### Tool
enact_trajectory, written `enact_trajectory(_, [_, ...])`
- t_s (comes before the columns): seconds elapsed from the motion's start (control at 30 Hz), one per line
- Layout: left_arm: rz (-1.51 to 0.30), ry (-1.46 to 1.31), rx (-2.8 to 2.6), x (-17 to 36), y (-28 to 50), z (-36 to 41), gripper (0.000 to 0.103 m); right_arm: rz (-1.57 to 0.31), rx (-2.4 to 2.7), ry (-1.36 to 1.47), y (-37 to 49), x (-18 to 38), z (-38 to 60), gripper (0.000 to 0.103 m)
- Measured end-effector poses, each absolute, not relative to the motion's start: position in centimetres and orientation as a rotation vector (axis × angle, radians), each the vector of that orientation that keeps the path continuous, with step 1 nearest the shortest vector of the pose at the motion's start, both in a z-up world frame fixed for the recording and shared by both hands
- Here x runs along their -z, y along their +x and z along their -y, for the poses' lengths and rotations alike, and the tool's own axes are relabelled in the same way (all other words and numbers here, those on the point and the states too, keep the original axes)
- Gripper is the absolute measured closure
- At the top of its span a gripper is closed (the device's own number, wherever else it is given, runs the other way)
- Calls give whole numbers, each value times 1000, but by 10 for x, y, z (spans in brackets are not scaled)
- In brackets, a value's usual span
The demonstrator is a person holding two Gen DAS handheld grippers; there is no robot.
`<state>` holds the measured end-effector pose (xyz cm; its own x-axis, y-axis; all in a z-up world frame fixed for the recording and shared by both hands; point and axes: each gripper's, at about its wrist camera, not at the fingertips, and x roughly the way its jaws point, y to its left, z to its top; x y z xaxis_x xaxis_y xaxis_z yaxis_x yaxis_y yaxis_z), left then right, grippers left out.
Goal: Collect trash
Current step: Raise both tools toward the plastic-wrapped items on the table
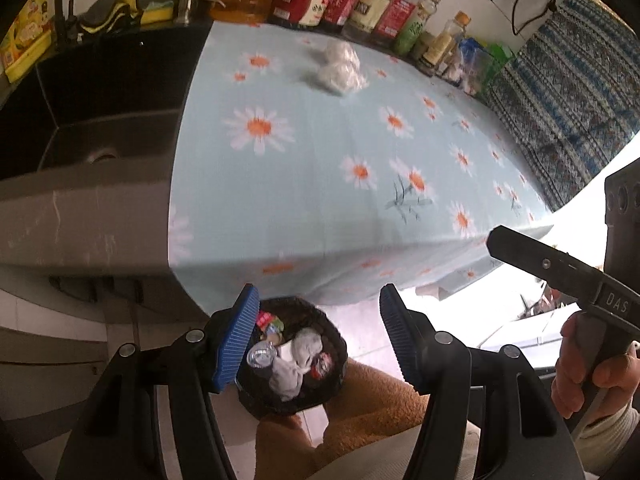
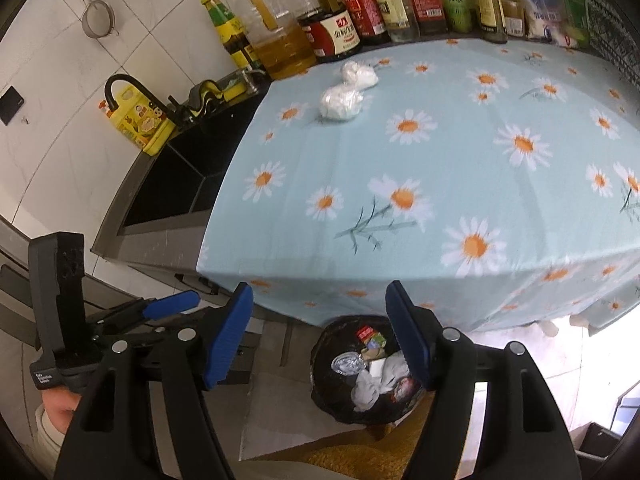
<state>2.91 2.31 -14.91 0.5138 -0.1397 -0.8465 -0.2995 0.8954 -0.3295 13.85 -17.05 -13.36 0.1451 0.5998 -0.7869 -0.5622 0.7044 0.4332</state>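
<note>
- Right up close, your left tongs (image 1: 316, 336) stand apart with blue ribbed pads and nothing between them; there is just open air over the bin.
- Your right tongs (image 2: 320, 336) are open too. Their jaws have just been spreading wider and no object sits between the pads.
- Below both pairs sits the dark trash bin (image 2: 332, 396) on the floor, just in front of the tabletop's edge.
- In the bin you can see crumpled white tissue (image 2: 370, 386), a clear plastic cup or lid (image 2: 347, 362) and some red and green wrappers (image 2: 370, 337).
- Something orange-brown and fuzzy (image 1: 372, 412) lies right beside the bin, nearest you; what it is can't be told.
- From the left camera, your right hand (image 1: 588, 376) wraps the handle of the other tool at the lower right edge.
- From the right camera, the left tool (image 2: 64, 300) pokes in at the lower left, blue tip forward.
- The tabletop (image 2: 440, 152) wears a light blue cloth printed with white-and-orange daisies, draped over the front edge.
- Two white crumpled plastic wads (image 2: 340, 102) lie on the cloth towards its far left corner, close together. They sit well apart from both tongs, near the bottles.
- A row of oil and sauce bottles (image 2: 360, 12) lines the back edge against the tiled wall.
- To the left of the cloth is a dark sink (image 2: 188, 184) with a black tap (image 2: 120, 84).
- A yellow bottle (image 2: 140, 124) stands behind the tap.
- A small strainer (image 2: 98, 20) hangs on the tile above.
</note>
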Motion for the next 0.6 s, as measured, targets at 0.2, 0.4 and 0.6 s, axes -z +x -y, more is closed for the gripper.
enact_trajectory(0.2, [-1011,-478,-137,138,55,-30,41,-1114,-851,31,178,124,169,22])
enact_trajectory(0.4, [-998,-494,-207,130,92,-39,34,-1075,-900,13,238,115,161,13])
enact_trajectory(0.6, [-1009,-515,-304,128,126,-44,29,-1067,-965,-5,304,118,147,12])
